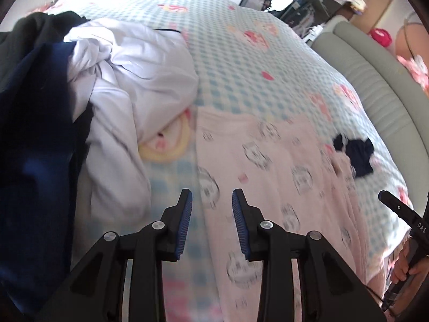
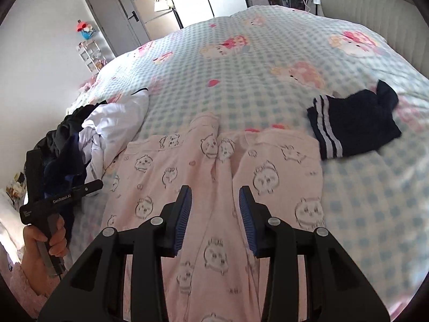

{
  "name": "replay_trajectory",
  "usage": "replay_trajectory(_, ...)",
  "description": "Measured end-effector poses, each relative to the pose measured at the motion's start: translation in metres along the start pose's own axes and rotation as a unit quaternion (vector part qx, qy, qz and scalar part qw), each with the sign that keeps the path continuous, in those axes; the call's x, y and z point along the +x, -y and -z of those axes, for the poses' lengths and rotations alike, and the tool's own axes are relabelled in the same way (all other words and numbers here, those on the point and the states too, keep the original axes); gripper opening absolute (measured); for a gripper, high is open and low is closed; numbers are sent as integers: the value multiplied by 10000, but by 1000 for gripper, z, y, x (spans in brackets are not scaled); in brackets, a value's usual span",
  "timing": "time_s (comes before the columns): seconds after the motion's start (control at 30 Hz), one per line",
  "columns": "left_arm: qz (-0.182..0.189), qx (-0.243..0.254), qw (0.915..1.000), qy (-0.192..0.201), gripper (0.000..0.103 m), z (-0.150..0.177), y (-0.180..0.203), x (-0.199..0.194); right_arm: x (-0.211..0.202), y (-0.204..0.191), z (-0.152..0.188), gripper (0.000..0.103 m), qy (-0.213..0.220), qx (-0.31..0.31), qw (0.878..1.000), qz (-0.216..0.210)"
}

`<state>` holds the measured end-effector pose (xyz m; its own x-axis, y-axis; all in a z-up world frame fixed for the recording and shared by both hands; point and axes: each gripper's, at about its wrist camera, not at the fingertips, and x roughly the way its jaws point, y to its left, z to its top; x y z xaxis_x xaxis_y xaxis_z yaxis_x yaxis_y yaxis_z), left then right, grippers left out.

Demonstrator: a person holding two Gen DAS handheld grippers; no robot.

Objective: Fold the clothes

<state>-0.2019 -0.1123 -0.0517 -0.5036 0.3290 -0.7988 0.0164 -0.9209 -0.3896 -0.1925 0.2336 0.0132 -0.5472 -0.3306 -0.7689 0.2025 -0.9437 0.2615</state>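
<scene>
1. Hovering over the bed (image 2: 241,61), both claws have their blue-padded jaws spread apart with nothing between them.
2. Right claw (image 2: 215,206) sits right above the pink pajama piece (image 2: 214,187). In the right wrist view the garment runs from 6 o'clock up to about 12 o'clock of the claw, so the fabric is directly under the gap and on both sides of it.
3. Left claw (image 1: 211,206) hangs over the garment's left edge. In the left wrist view the pink pajama piece (image 1: 268,166) fills the 12 to 4 o'clock side, while the left finger is over bare checkered bedding.
4. Can't tell if either claw actually touches the cloth; both look to be just above it.
5. The pajama piece is pale pink with little cartoon animal faces printed in grey outline. It lies mostly flat on the bed, with a long raised crease running up the middle and a few buttons along its left side.
6. A dark navy garment (image 2: 354,126) with two white stripes lies at about 2 o'clock of the right claw, touching the pink piece's far right corner.
7. A rumpled pile of white (image 2: 118,123) and dark clothes (image 2: 61,145) sits at roughly 10 o'clock, just beside the pink piece.
8. A hand (image 2: 45,244) grips the left claw's handle at 8 o'clock in the right wrist view.
</scene>
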Motion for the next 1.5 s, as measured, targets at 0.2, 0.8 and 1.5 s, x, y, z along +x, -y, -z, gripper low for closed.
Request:
replay_trajectory(0.2, 64, -467, 9987, -173, 49, -42, -18, 55, 71, 3, -47, 38, -385, 136, 9991, -122)
replay_trajectory(0.8, -1144, -12, 9912, 666, 4, -56, -25, 19, 144, -12, -79, 48, -805, -130, 9964, -214)
replay_trajectory(1.5, -1313, 446, 9899, 299, 5, -97, -42, 79, 191, -46, -101, 6, -238, -606, 9975, -275)
